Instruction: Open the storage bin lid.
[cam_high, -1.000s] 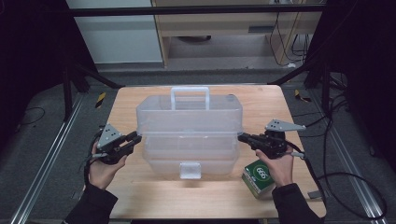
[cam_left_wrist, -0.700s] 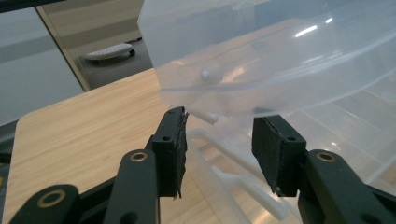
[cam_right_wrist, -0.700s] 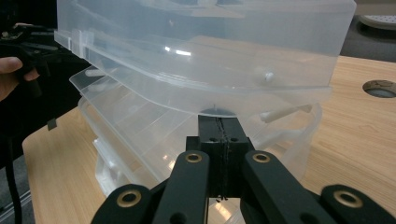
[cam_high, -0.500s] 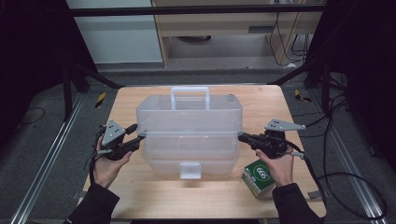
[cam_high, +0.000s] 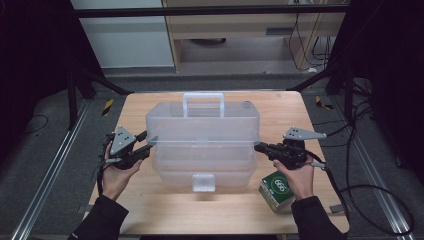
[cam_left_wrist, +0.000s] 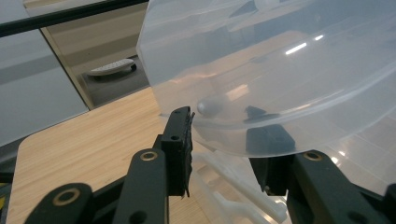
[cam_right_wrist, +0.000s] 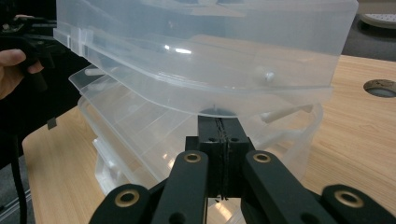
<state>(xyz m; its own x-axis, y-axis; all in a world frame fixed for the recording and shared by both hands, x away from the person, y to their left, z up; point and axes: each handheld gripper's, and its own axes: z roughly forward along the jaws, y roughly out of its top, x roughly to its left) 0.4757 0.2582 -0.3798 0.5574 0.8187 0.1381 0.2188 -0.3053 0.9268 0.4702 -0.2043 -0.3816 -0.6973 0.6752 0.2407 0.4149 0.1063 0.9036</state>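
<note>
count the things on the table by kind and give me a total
clear plastic box: 1
green box: 1
total: 2
</note>
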